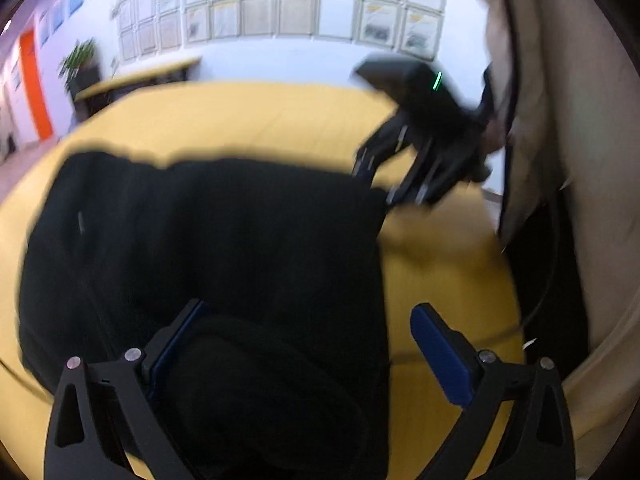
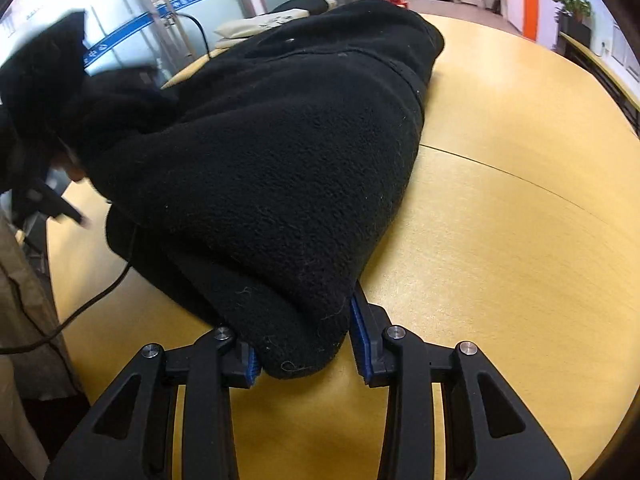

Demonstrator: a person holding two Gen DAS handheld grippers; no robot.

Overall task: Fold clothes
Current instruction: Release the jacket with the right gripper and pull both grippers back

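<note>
A black fleece garment [image 1: 208,240] lies bunched on the yellow wooden table [image 1: 280,120]. My left gripper [image 1: 308,332] is open over its near right edge; the left finger rests on the cloth, the right finger is over bare table. In the right wrist view the garment [image 2: 280,152] is a thick folded heap, and my right gripper [image 2: 304,344] has its jaws around the near corner of the heap, the blue pads [image 2: 357,328] touching the cloth on both sides. The right gripper also shows in the left wrist view [image 1: 376,184] at the garment's far right corner.
The table [image 2: 500,240] has a seam running across it. A black cable [image 2: 100,292] trails off its left edge. A person in beige clothing [image 1: 580,160] stands at the right. Folded light cloth [image 2: 256,24] lies beyond the garment. Potted plants [image 2: 572,4] stand by the walls.
</note>
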